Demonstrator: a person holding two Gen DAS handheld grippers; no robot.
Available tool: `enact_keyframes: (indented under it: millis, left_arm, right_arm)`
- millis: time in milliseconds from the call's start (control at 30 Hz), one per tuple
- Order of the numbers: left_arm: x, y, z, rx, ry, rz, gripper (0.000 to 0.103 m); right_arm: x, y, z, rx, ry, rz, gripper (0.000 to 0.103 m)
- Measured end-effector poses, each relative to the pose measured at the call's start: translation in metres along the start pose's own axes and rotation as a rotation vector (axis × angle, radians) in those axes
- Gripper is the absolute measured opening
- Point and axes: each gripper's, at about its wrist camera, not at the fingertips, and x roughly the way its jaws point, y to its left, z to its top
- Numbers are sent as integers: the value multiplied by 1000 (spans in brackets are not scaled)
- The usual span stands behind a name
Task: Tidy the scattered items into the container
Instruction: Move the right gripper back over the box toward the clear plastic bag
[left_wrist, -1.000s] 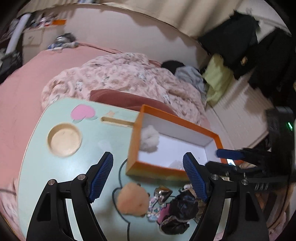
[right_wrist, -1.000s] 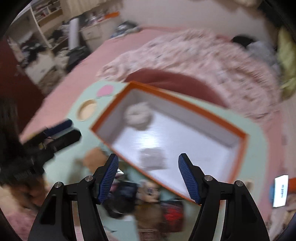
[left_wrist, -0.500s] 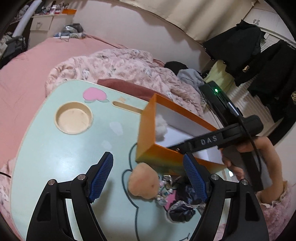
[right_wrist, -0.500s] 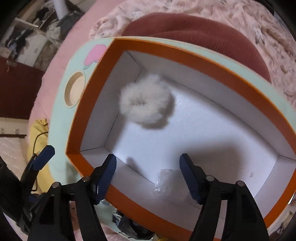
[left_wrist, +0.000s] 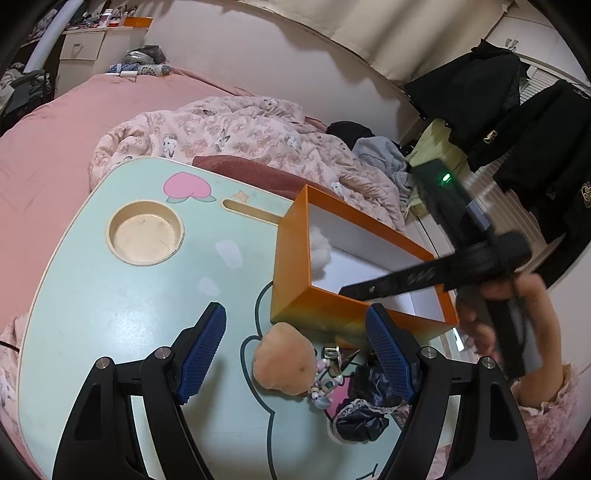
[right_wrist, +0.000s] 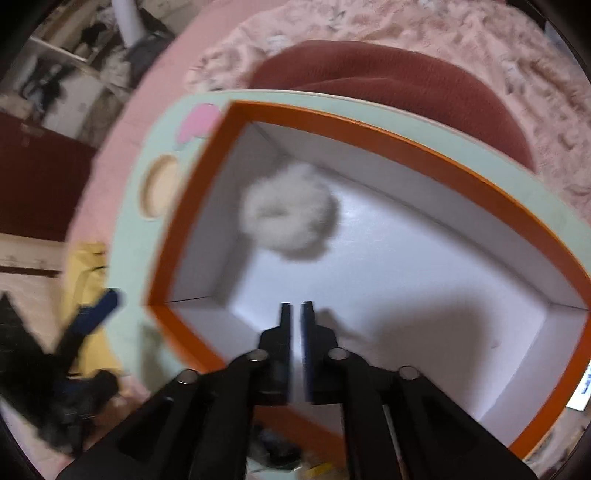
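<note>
An orange box (left_wrist: 291, 288) with a white inside stands on the pale green lap table (left_wrist: 110, 295). A white fluffy scrunchie (right_wrist: 288, 210) lies inside it, also seen in the left wrist view (left_wrist: 319, 251). My left gripper (left_wrist: 295, 347) is open above a peach fuzzy puff (left_wrist: 284, 363), a beaded trinket (left_wrist: 325, 376) and a dark lacy scrunchie (left_wrist: 364, 410) in front of the box. My right gripper (right_wrist: 295, 317) is shut with nothing seen between its jaws, over the box's near wall; the view is blurred.
The table has a round cup recess (left_wrist: 146, 232) and a slot (left_wrist: 251, 210) at its far side. It stands on a bed with a pink floral quilt (left_wrist: 240, 129) and a dark red pillow (right_wrist: 388, 74). Dark clothes (left_wrist: 517, 110) hang at the right.
My right gripper has shut; the clear plastic piece that lay between its fingers in the box is out of sight. The left gripper drew slightly closer to the items in front of the box.
</note>
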Motion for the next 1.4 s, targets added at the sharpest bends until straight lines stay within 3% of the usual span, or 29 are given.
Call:
enact_keyframes:
  millis: [33, 67, 100, 167, 233, 267, 500, 733, 833, 1267, 1400]
  left_arm:
    - [1, 0, 0, -1, 2, 0, 78]
    - [1, 0, 0, -2, 5, -3, 78]
    - [2, 0, -1, -3, 7, -6, 78]
    - [3, -1, -1, -1, 11, -12, 78]
    - [3, -2, -2, 2, 15, -13, 78]
    - [3, -2, -2, 5, 16, -12, 78]
    - [3, -3, -3, 2, 18, -12, 78]
    - [3, -3, -3, 8, 20, -12, 78]
    - [2, -3, -3, 6, 19, -12, 78]
    - [6, -4, -5, 14, 34, -16, 78]
    - [6, -4, -6, 12, 36, -17, 78]
  right_arm:
    - [-4, 2, 1, 8, -17, 32, 40]
    - [-6, 5, 1, 11, -32, 44, 66]
    - [-6, 9, 1, 8, -41, 43, 72]
    - [2, 15, 4, -3, -8, 17, 71]
    - [17, 17, 7, -21, 35, -71, 71]
    - [23, 18, 6, -33, 42, -111, 76]
    - [24, 21, 4, -43, 11, -75, 68]
    - [13, 26, -4, -53, -9, -126, 67]
    - [6, 23, -9, -53, -9, -164, 59]
    - [-12, 4, -13, -44, -46, -326, 59]
    - [-7, -3, -14, -34, 4, -335, 59]
